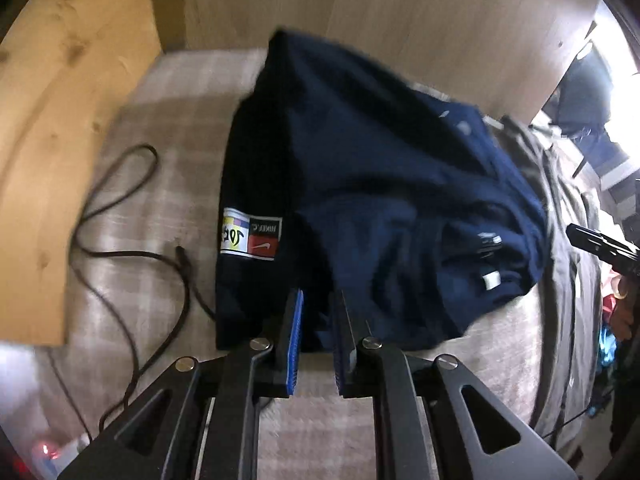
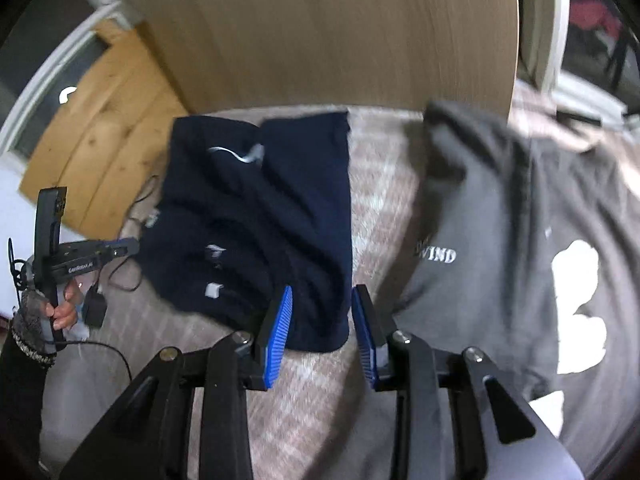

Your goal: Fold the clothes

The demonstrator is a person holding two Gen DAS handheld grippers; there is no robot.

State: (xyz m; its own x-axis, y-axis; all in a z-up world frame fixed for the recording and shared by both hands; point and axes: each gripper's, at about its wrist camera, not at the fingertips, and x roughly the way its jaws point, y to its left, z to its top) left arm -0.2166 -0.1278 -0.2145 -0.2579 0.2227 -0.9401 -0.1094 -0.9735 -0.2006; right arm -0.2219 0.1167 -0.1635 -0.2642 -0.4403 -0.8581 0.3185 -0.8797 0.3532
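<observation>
A navy garment (image 2: 256,216), partly folded and bearing a sewn label (image 1: 251,237), is shown lying on a plaid-covered surface (image 2: 320,392). The left gripper (image 1: 318,300) is seen with fingers parted at the garment's near hem, apparently gripping nothing; motion blur limits certainty. The right gripper (image 2: 322,292) is held released over its corner. A grey T-shirt (image 2: 500,240) lies beside it, and a dark cord (image 1: 132,216) alongside.

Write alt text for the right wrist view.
A navy garment lies rumpled on a pale checked bedcover, the open right gripper over its near edge. A grey T-shirt lies to the right.
</observation>
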